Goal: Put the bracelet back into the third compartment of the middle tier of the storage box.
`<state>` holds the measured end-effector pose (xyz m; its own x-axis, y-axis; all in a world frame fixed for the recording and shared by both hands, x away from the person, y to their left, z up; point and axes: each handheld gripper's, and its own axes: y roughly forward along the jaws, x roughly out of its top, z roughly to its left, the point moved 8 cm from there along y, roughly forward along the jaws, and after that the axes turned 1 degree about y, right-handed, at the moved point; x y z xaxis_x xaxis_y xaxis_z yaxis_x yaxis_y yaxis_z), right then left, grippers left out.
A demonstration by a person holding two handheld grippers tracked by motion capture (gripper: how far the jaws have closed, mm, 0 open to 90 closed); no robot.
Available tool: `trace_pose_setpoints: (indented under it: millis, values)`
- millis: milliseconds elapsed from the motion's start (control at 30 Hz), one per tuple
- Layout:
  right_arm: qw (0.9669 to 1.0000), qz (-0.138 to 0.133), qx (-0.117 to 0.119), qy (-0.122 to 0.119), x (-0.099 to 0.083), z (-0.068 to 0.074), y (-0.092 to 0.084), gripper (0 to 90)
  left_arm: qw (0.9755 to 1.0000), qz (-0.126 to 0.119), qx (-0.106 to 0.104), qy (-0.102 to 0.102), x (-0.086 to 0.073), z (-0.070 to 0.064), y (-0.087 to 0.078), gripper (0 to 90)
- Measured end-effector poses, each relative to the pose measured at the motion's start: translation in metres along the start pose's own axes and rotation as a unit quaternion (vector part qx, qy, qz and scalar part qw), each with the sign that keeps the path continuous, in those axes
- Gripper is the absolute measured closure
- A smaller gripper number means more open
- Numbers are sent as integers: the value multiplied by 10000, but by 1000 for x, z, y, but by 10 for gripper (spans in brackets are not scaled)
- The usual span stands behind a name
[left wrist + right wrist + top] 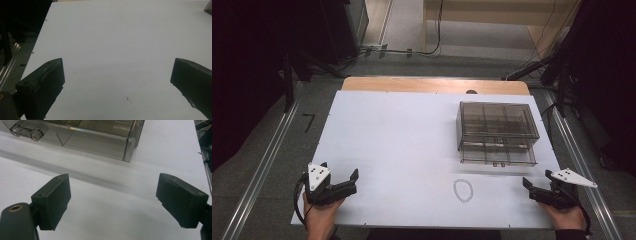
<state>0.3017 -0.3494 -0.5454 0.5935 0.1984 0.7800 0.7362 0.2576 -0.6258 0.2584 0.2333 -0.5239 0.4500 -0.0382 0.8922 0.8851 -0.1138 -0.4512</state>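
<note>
Smoky clear drawer box (497,133) sits near my right gripper (536,181); bracelet (463,190) between grippers; L gripper (340,174) & R jaws both wide, empty.

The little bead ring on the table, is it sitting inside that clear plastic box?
No. In the high view the bead ring lies on the bare white table, in front of the clear box and apart from it.

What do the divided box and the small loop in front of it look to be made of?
Box: smoky, see-through hard plastic, glossy; the dividers show through its walls, and its edges catch light in the right gripper view. Loop: probably a string of small pale or clear beads, a bracelet perhaps; its outline looks dotted, but it is too small to be sure.
</note>
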Motion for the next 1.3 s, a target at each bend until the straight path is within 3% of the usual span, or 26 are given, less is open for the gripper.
trace_pose_setpoints:
  millis: [567, 1300]
  values:
    - [10000, 25, 78, -47, 1, 7, 2, 108, 10000, -1, -9, 78, 1, -4, 3, 0]
    - [9993, 90, 309, -179, 5, 29, 8, 108, 10000, 40, -18, 82, 3, -6, 9, 0]
